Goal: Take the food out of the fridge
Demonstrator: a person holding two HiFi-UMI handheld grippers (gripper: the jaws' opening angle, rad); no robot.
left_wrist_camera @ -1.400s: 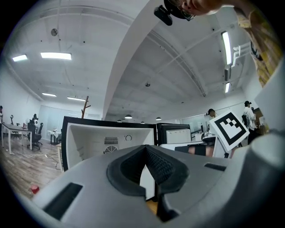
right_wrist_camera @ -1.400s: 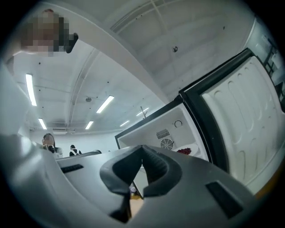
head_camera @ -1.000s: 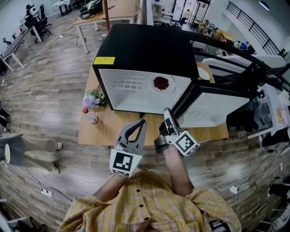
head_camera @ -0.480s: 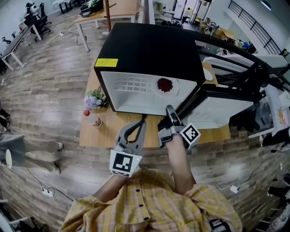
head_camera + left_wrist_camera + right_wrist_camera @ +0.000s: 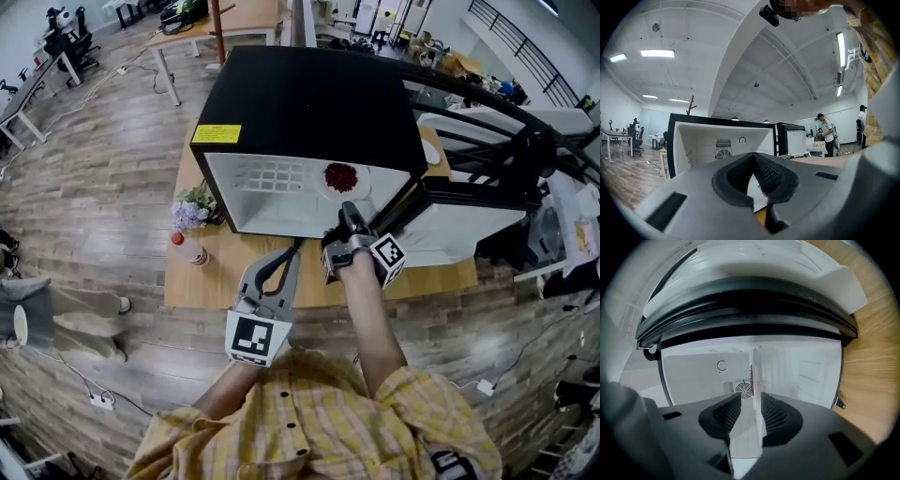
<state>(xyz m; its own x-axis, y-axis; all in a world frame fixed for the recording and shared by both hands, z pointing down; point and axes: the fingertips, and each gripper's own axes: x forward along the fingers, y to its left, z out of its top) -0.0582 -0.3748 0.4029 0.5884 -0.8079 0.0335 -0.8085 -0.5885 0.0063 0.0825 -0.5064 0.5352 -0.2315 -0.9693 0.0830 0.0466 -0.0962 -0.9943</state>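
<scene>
A black mini fridge stands open on a wooden table. Inside it, a white plate of dark red food rests on the shelf. My right gripper is rolled onto its side at the fridge mouth, just in front of the plate. Its jaws have just been opening and stand open. In the right gripper view the red food shows edge-on, and a thin white edge, plate or shelf, runs between the pads of the right gripper. My left gripper hangs shut and empty over the table.
The fridge door swings out to the right. A small bottle and a bunch of flowers stand at the table's left end. Other desks and people are far off across the wooden floor.
My right gripper has moved forward to the fridge mouth, rolled onto its side, and its jaws have opened. The left gripper has barely shifted.
</scene>
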